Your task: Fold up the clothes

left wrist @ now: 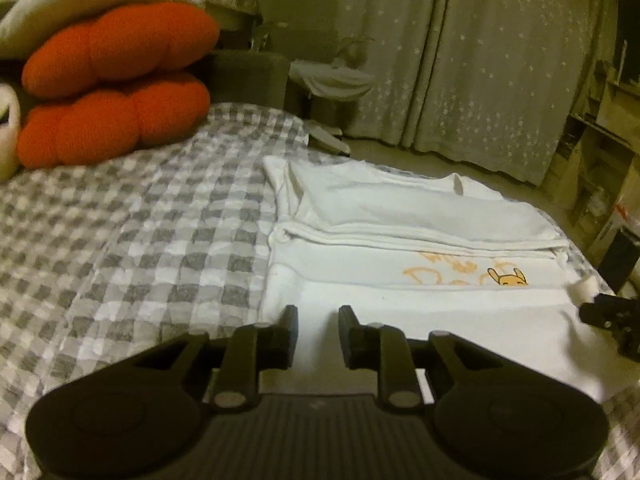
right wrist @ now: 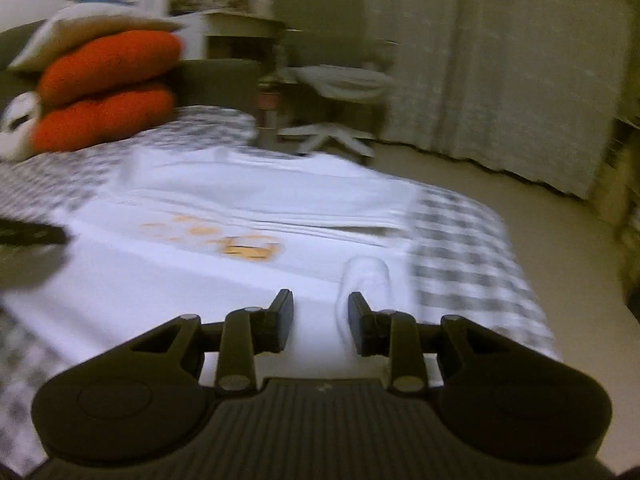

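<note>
Lying across the checked bedspread, the white shirt is already partly folded, and its orange print serves as the landmark. The long axis of the shirt runs left to right across both views, with folded bands stacked beyond the print and a plain white panel on the near side of it. The left gripper hovers over that near panel, to the near left of the print, its jaws parted a little with only white cloth visible in the gap; nothing appears pinched. The right gripper sits near and to the right of the print, also with a modest gap; a pale rolled bit of fabric rises just beyond its right finger, but the blur leaves unclear whether it touches the pads, and it does not look clamped. Its black tip also shows at the right edge of the left view, beside the shirt's right end. Judging from this, the next fold turns on the near edge: both grippers stand along it, one toward each end, so the panel could be lifted and carried away over the print. The right one is nearer the print and the loose roll. Orange cushions lie far beyond, well apart.
</note>
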Demonstrator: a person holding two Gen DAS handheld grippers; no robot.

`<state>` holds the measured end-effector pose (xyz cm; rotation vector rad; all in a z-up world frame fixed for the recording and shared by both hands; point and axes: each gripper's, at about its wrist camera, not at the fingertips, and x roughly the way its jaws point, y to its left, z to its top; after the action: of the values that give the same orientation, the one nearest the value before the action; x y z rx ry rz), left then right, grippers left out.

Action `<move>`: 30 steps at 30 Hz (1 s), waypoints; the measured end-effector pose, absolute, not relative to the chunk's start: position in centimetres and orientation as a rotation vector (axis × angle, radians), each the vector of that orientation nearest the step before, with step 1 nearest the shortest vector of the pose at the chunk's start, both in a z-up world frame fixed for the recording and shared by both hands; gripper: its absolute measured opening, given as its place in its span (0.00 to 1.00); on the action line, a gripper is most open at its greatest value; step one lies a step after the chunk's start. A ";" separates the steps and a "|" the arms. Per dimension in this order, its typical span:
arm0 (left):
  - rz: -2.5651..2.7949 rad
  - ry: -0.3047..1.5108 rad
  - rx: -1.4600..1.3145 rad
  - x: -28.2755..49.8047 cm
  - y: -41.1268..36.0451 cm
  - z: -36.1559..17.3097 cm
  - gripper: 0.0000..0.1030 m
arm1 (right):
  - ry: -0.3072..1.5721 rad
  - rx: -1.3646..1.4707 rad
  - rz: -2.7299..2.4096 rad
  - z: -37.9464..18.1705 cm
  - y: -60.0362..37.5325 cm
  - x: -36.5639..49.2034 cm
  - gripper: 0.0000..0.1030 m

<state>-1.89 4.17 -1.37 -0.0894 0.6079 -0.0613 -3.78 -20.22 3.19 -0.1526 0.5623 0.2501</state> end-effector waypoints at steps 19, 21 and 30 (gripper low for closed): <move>-0.111 0.553 0.116 -5.4 -1.7 -3.2 0.34 | 0.622 -0.223 0.419 1.9 -16.4 -6.4 0.36; -0.104 0.545 0.136 -5.6 -2.0 -3.2 0.34 | 0.625 -0.221 0.421 2.1 -16.4 -6.4 0.36; -0.064 0.588 -0.004 -4.7 1.0 -2.7 0.39 | 0.644 -0.171 0.408 2.2 -17.6 -6.1 0.35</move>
<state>-4.68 1.04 -2.70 -0.0040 0.5881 -0.0639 -6.12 -17.63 2.21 -0.1713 0.6437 0.4083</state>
